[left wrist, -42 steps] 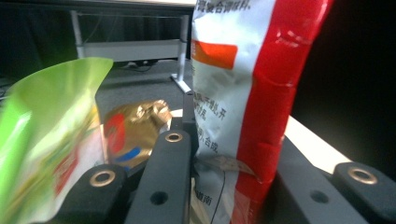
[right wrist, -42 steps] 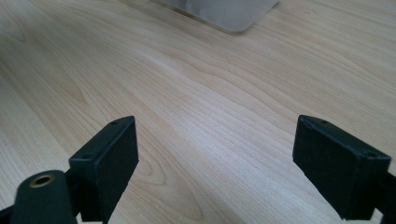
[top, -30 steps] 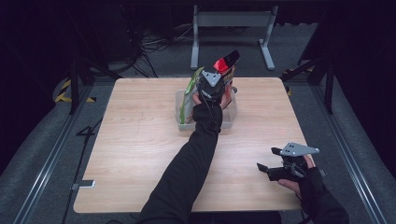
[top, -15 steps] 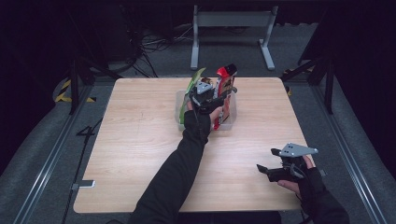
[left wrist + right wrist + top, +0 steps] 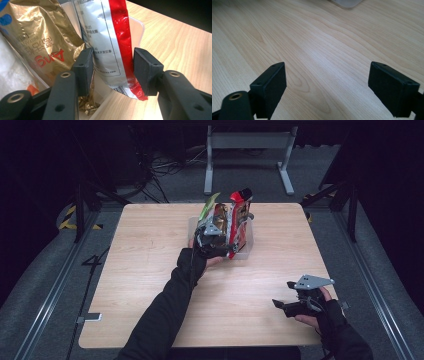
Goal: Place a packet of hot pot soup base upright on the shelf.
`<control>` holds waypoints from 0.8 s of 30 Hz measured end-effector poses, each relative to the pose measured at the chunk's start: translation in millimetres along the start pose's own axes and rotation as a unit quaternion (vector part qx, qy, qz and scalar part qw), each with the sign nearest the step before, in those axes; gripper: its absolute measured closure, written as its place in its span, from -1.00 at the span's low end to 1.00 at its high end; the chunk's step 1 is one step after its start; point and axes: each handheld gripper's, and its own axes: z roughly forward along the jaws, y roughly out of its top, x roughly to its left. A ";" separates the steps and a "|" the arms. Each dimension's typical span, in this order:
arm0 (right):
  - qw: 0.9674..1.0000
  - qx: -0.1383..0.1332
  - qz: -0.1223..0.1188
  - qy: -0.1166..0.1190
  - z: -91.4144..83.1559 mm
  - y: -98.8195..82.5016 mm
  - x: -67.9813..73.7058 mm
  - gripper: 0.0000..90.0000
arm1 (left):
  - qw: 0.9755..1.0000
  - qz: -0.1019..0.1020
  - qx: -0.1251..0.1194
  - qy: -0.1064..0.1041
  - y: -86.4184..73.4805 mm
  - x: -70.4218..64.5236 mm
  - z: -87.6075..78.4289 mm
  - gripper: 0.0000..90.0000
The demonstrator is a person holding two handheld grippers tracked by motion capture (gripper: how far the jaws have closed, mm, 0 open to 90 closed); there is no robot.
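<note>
A red and silver snack packet [image 5: 110,37] stands upright in a clear plastic box [image 5: 138,25] at the far middle of the table. My left gripper [image 5: 112,67] is shut on the packet's lower part, one pad on the silver face and one on the red edge. From above, the left gripper [image 5: 215,232] sits at the box's near side, beside the red packet [image 5: 239,220]. A gold packet [image 5: 45,42] leans in the box just left of it. My right gripper [image 5: 280,306] rests open near the front right edge; between its jaws [image 5: 327,82] lies bare wood.
A green packet [image 5: 207,202] sticks up at the clear box's [image 5: 246,251] far left. The wooden table [image 5: 150,270] is bare to the left and in front. A metal frame stands on the floor beyond the far edge.
My left gripper has lowered the red packet from above the box down into it and drawn slightly back toward me. The right gripper has not moved.
</note>
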 end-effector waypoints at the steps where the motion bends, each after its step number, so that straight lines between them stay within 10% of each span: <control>1: 1.000 0.001 0.000 0.001 0.6 -0.4 0.3 -0.65 | 1.000 0.000 0.001 -0.001 -0.2 0.0 0.2 0.19; 13: 1.000 0.000 -0.001 0.010 0.2 -0.6 0.9 -0.66 | 0.999 0.019 0.024 -0.029 -4.7 -0.6 -5.3 0.08; 18: 1.000 0.003 -0.003 0.010 1.0 0.1 1.7 -0.66 | 0.998 0.044 0.037 0.008 -5.1 -2.7 -4.6 0.56; 24: 1.000 0.004 -0.002 0.013 2.8 0.4 2.4 -0.65 | 0.997 0.055 0.045 0.025 -1.1 -6.5 1.6 0.52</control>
